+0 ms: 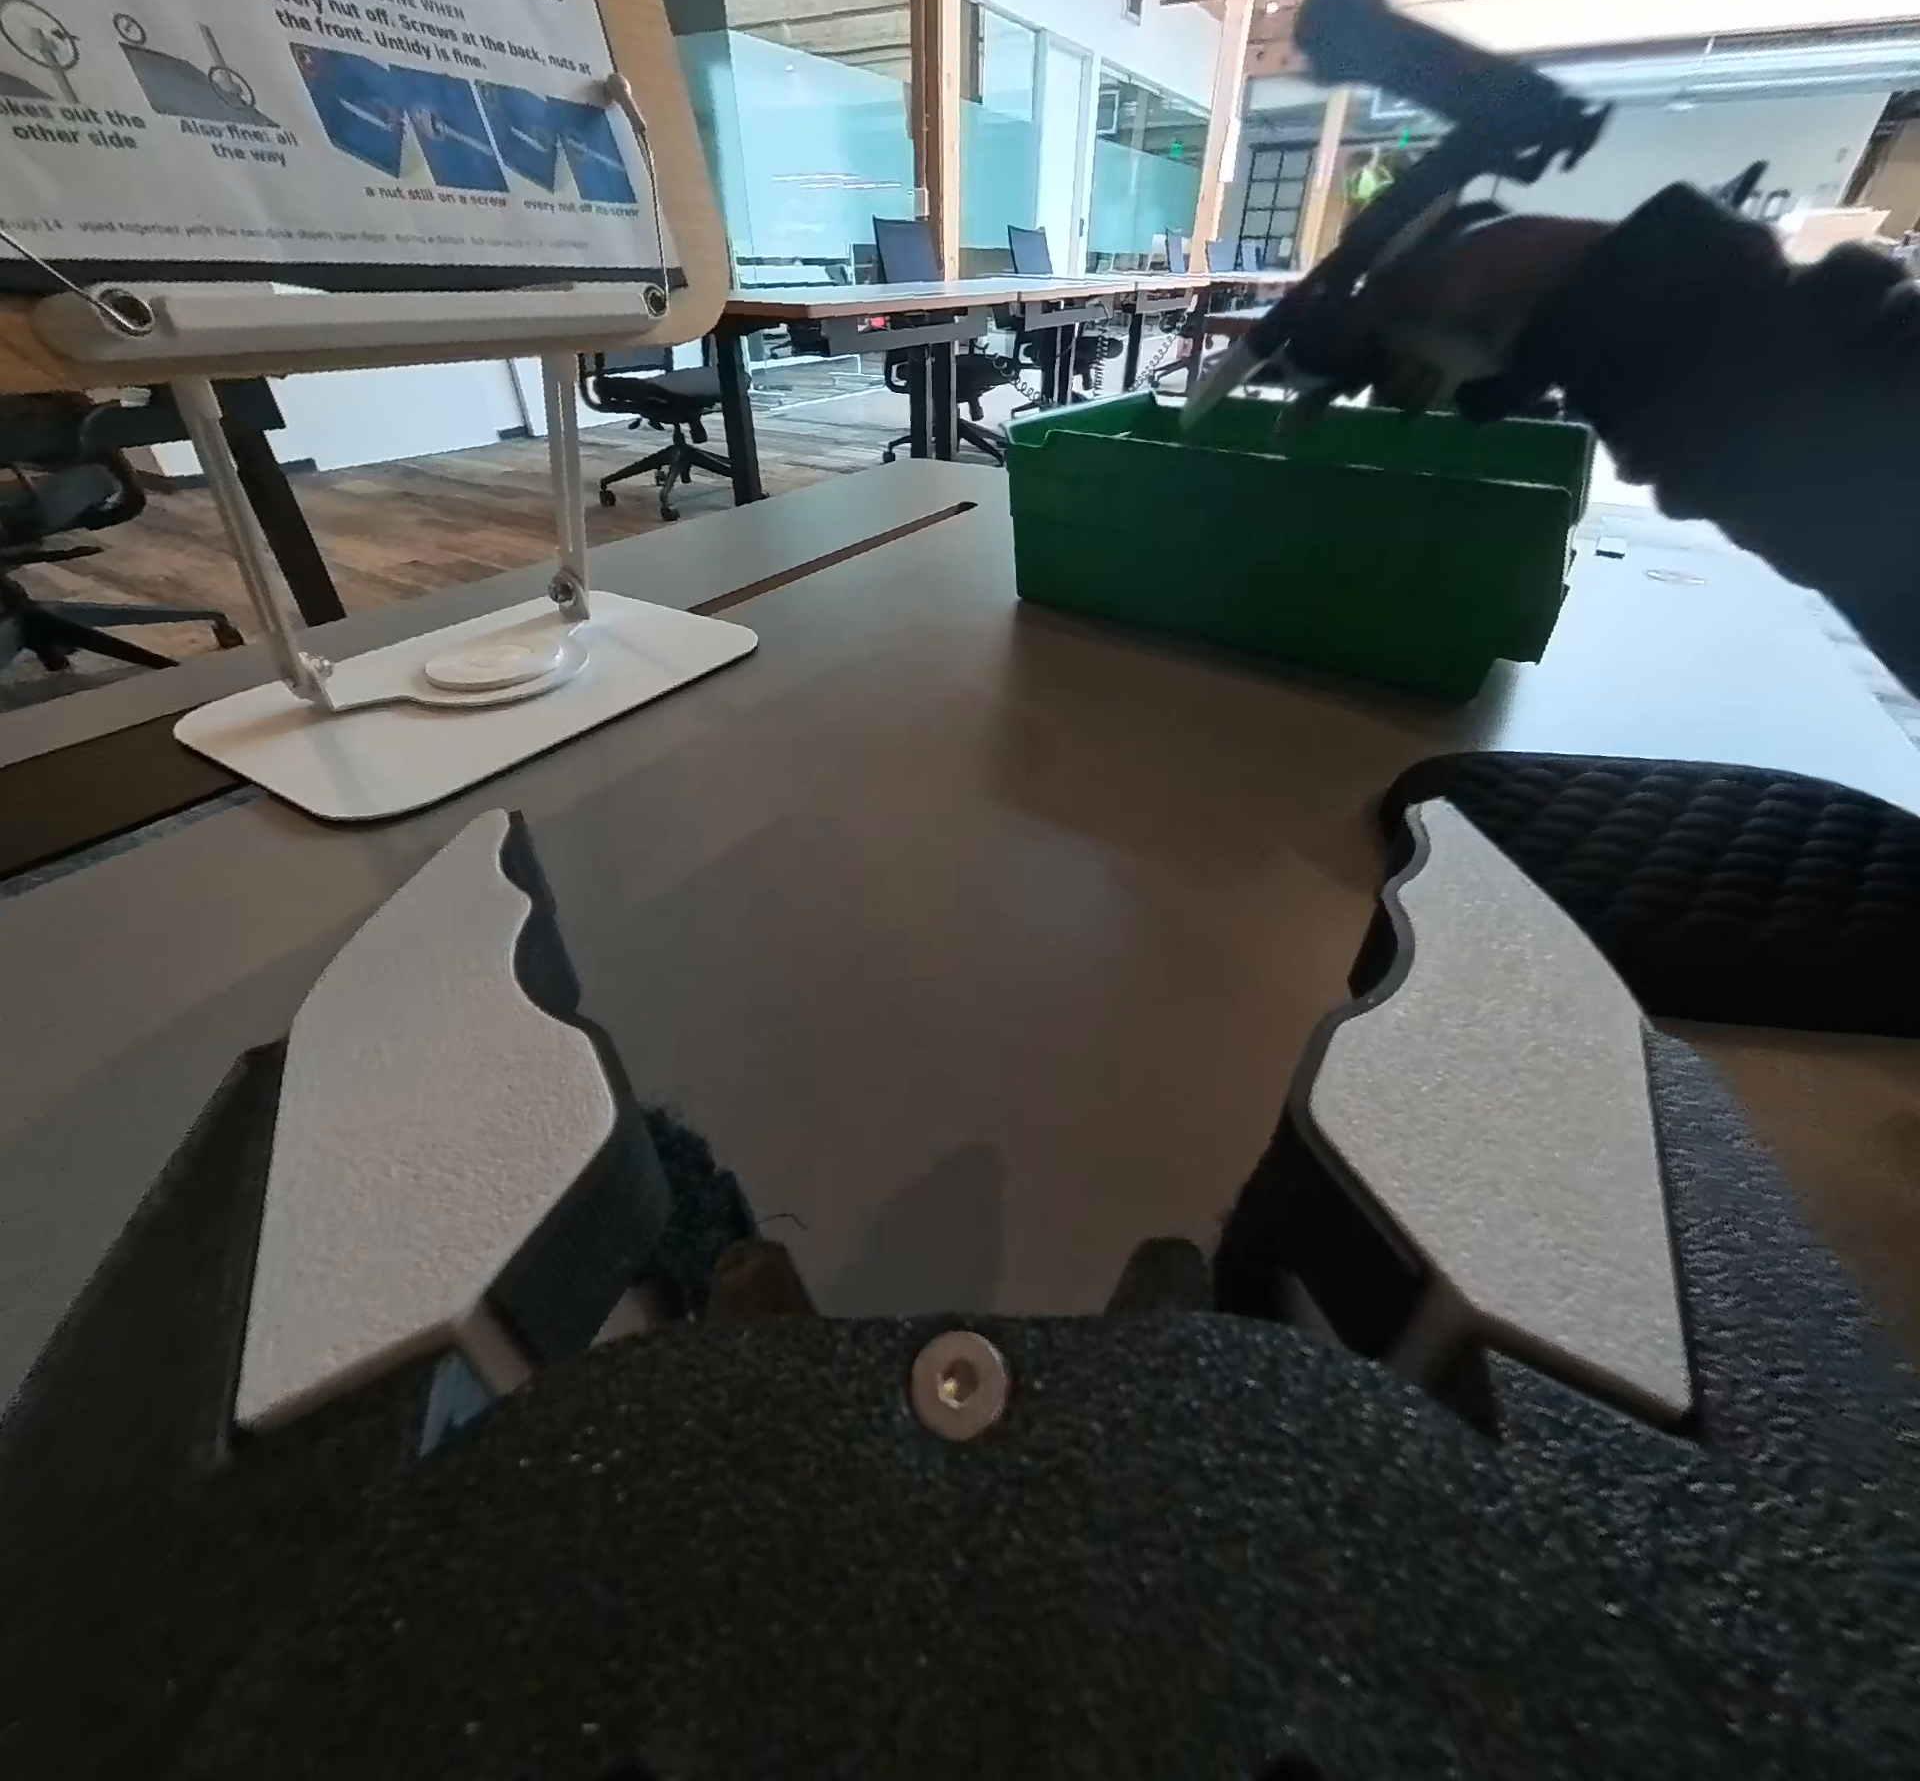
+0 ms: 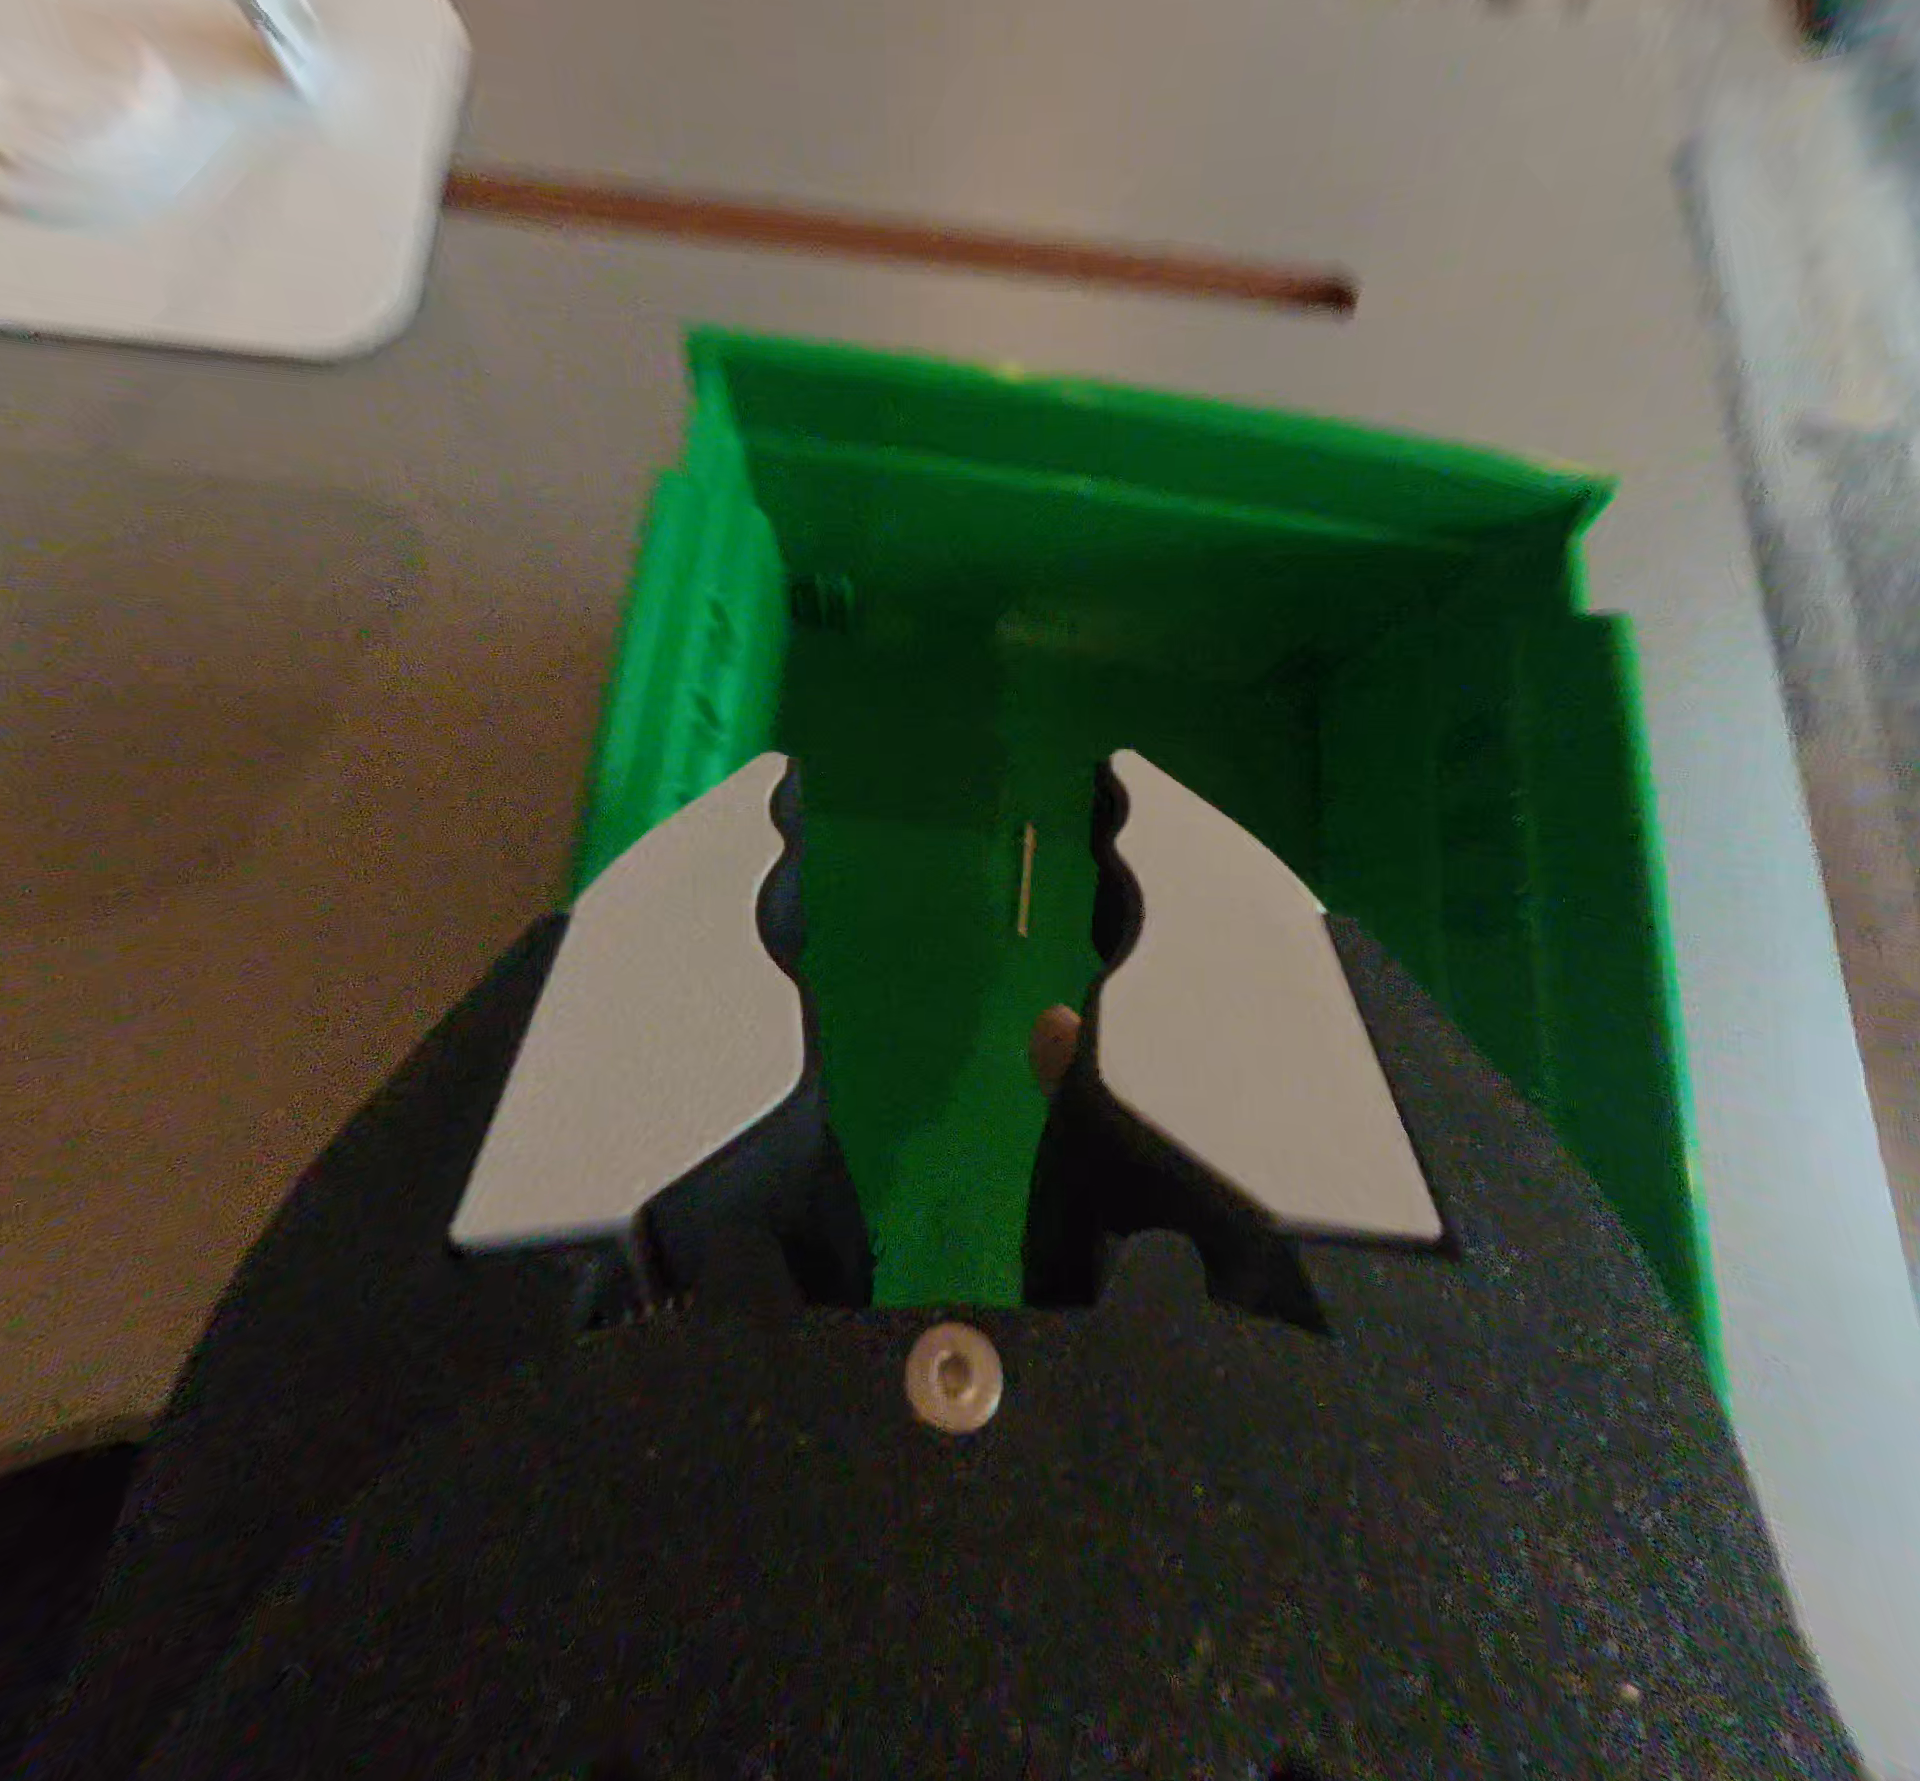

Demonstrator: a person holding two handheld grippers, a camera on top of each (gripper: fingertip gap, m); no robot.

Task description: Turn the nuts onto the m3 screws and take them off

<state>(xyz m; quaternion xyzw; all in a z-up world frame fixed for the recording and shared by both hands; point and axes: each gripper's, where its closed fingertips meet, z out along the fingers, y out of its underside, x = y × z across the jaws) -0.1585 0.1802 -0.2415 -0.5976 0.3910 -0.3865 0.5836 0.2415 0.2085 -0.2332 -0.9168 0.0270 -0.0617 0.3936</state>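
A printed instruction sheet (image 1: 312,58) with diagrams and blue photos rests on a white stand (image 1: 468,692) at the tabletop's (image 1: 935,848) far left; no brand marks show anywhere. The left claw (image 1: 956,900) gapes wide over bare tabletop, gripping nothing, a black textured pad (image 1: 1714,900) just right of it. The right claw (image 2: 945,858) hangs partly open and unloaded above the green bin (image 2: 1247,505), where a thin screw (image 2: 1024,879) lies on the floor between its fingers, touching neither.

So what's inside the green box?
Inside the green box lies a thin, pale screw on the floor, between the open right claw fingers. A small roundish piece sits nearer. The claw covers the near end.
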